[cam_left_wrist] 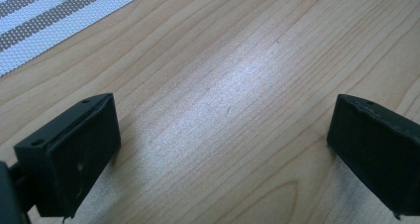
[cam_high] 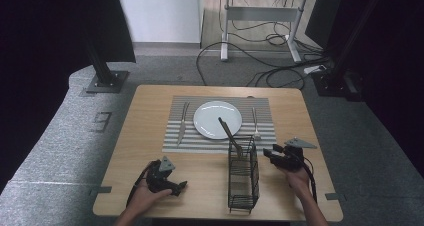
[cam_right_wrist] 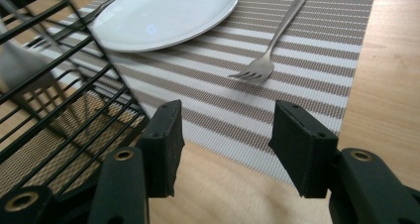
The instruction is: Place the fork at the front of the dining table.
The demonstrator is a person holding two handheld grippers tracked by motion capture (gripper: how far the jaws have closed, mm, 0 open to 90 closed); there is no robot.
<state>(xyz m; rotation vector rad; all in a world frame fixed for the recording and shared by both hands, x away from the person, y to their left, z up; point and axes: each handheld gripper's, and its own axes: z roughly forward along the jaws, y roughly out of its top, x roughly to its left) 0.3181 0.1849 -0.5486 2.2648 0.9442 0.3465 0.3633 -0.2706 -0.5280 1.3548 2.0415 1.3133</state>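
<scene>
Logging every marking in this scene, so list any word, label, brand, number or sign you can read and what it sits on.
"9": a grey figure on the carpet floor left of the table, in the high view; it could also be a 6 seen from the far side.
No readable text on the plate, the striped placemat, the fork, the wire rack or either gripper.

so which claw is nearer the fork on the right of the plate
Right. The right claw sits just toward the person from the fork; the left claw rests across the table beyond the wire basket.
</scene>
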